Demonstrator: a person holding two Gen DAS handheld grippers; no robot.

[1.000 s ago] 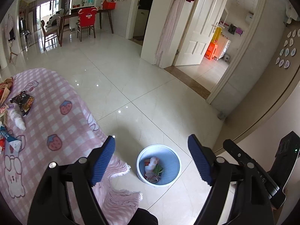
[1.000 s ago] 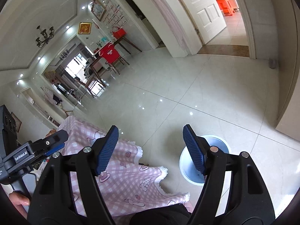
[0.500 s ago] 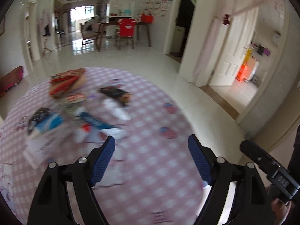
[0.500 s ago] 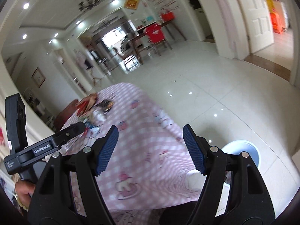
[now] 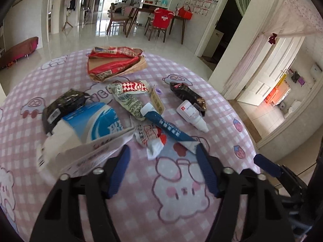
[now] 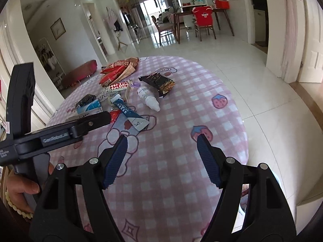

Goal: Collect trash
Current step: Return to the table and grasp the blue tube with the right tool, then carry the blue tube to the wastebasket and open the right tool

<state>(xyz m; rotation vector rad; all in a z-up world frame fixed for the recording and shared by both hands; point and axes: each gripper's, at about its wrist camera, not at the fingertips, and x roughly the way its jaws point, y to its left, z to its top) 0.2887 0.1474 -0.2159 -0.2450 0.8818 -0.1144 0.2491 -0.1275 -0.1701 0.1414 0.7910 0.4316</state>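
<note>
Left wrist view is now showing the trash (image 5: 157,119) spread over the surface (image 5: 212,104), not the floor bin; my left gripper (image 5: 162,173) is closing its empty jaws near the crumpled wrapper (image 5: 150,137), while my right gripper (image 6: 161,161) is hanging wide and empty.

Trash lies scattered on the pink checked tablecloth (image 5: 212,109): a blue toothpaste tube (image 5: 167,128) lies flat near its middle, a white dropper bottle (image 5: 191,116) on its side just right of the tube, a dark snack wrapper (image 5: 187,95) beyond that — red-and-brown paper bags (image 5: 115,62) farthest back, a blue-and-white carton (image 5: 90,123) left of the tube
</note>
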